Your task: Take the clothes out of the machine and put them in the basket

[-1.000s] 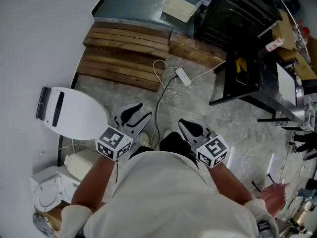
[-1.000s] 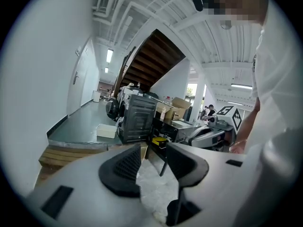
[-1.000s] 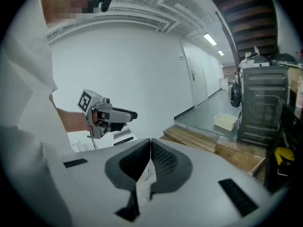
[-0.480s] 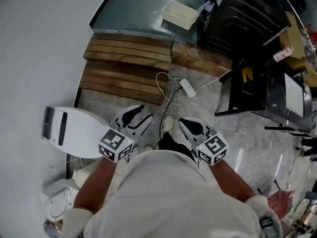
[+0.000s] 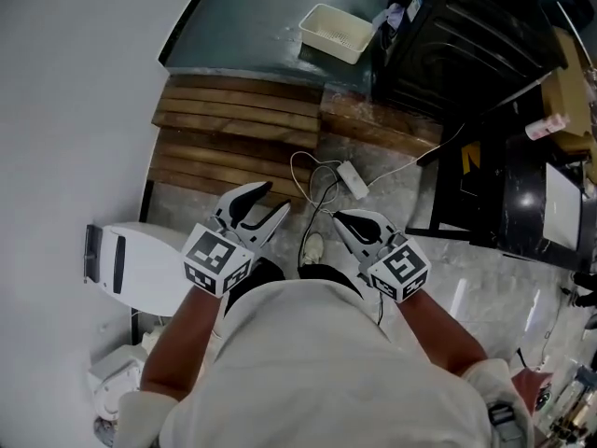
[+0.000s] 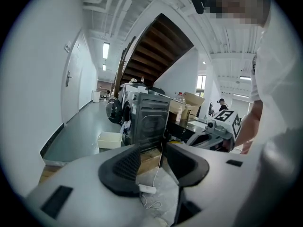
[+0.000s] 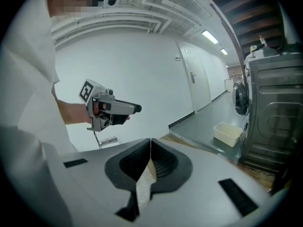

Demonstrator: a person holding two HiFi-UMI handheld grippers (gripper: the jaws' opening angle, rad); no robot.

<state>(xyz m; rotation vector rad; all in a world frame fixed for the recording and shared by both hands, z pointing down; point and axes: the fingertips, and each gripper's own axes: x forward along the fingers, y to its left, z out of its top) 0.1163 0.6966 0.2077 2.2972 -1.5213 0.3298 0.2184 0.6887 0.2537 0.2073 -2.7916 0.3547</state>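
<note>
A cream plastic basket (image 5: 336, 33) stands on the grey floor beside the dark washing machine (image 5: 466, 35); both also show in the left gripper view, the basket (image 6: 110, 140) before the machine (image 6: 149, 119). A pale cloth (image 5: 396, 14) hangs at the machine's near side. My left gripper (image 5: 272, 201) is held over the floor, open, with nothing between its jaws (image 6: 150, 162). My right gripper (image 5: 340, 217) is beside it, shut and empty, its pads meeting at the tips (image 7: 149, 148). Both are well short of the basket (image 7: 228, 133).
Wooden planks (image 5: 242, 119) lie across the floor between me and the basket. A white power strip (image 5: 352, 180) with a looped cable lies just ahead. A white appliance (image 5: 131, 264) sits at the left wall, and a black table (image 5: 494, 185) with boxes at the right.
Both grippers have travelled forward together over the floor toward the planks and the basket. The white appliance has slid back toward me. Neither gripper's jaws changed.
</note>
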